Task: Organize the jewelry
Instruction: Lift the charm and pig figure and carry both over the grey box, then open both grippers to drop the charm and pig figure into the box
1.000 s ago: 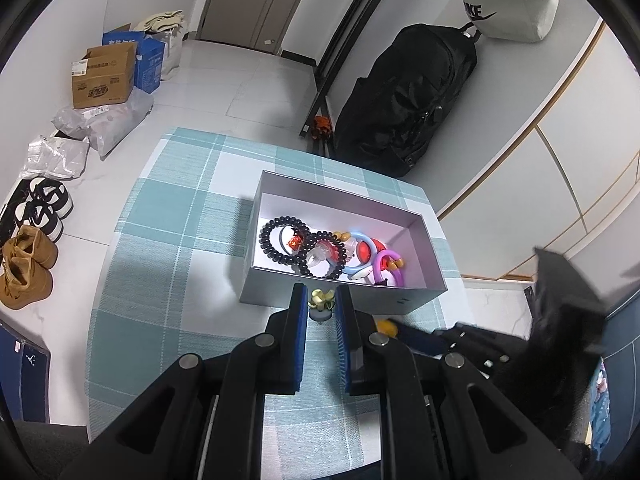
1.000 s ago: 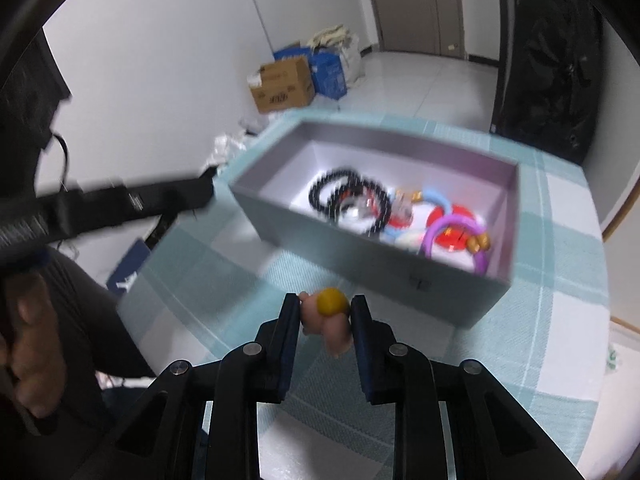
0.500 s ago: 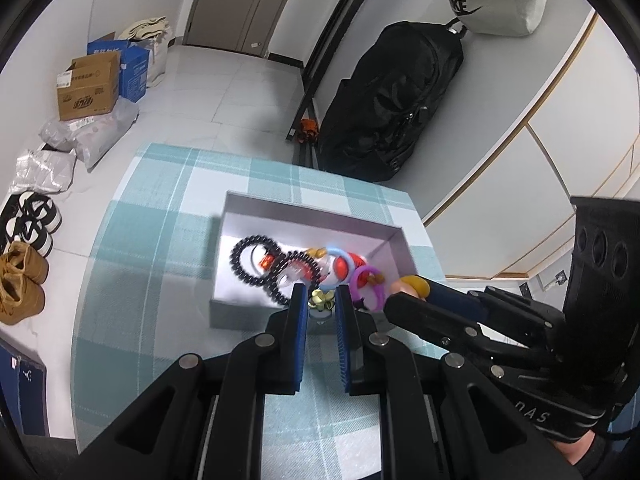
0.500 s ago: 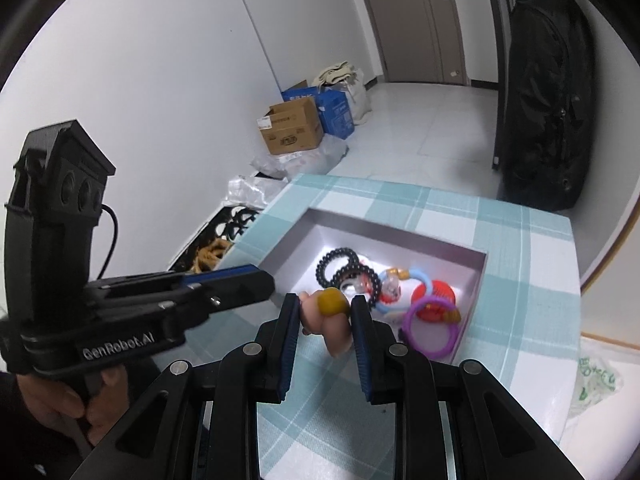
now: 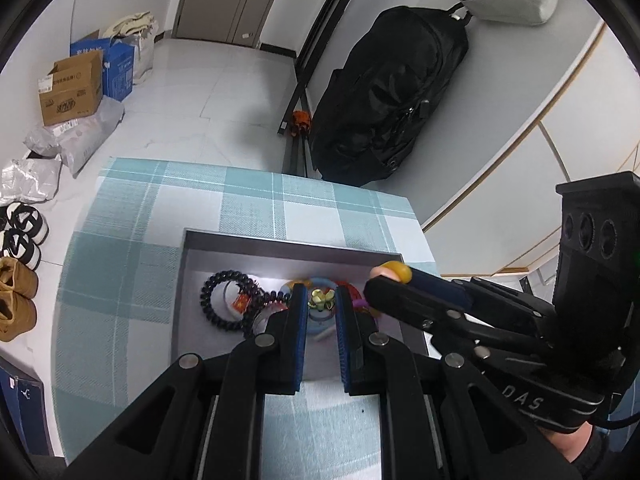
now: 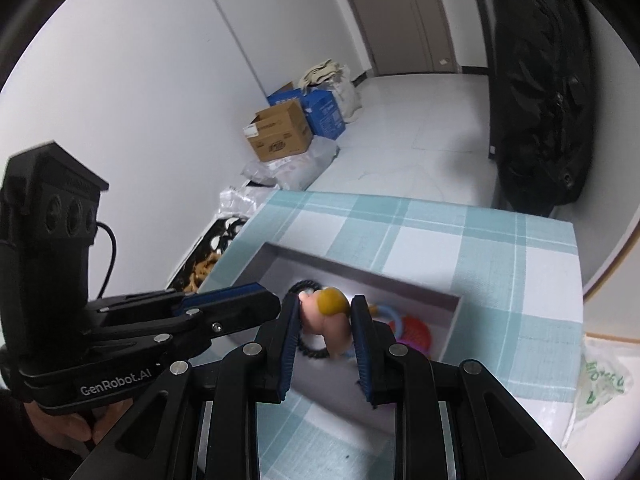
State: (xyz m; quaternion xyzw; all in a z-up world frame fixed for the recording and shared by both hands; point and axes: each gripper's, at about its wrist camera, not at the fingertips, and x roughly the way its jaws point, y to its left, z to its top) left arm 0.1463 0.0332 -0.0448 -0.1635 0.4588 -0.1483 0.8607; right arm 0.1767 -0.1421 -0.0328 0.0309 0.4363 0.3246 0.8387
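Note:
A grey open box (image 5: pixel 280 242) (image 6: pixel 452 304) sits on the teal checked tablecloth and holds black bead bracelets (image 5: pixel 218 300), a blue ring and red and purple pieces. My left gripper (image 5: pixel 322 300) hangs over the box, shut on a small gold flower-shaped piece (image 5: pixel 322 298). My right gripper (image 6: pixel 324 316) is shut on a pink figure with a yellow cap (image 6: pixel 326 312), also above the box. In the left wrist view the right gripper (image 5: pixel 390 280) reaches in from the right with the yellow cap (image 5: pixel 396 270) at its tip.
The tablecloth (image 5: pixel 120 280) covers a small table whose far edge is close behind the box. A black bag (image 5: pixel 384 96) leans on the wall beyond. Cardboard boxes (image 5: pixel 72 88), plastic parcels and shoes (image 5: pixel 16 300) lie on the floor at left. A person's hand (image 6: pixel 60 428) holds the left gripper.
Both grippers have moved forward from in front of the box to above it, each keeping its piece. The right gripper also rose.

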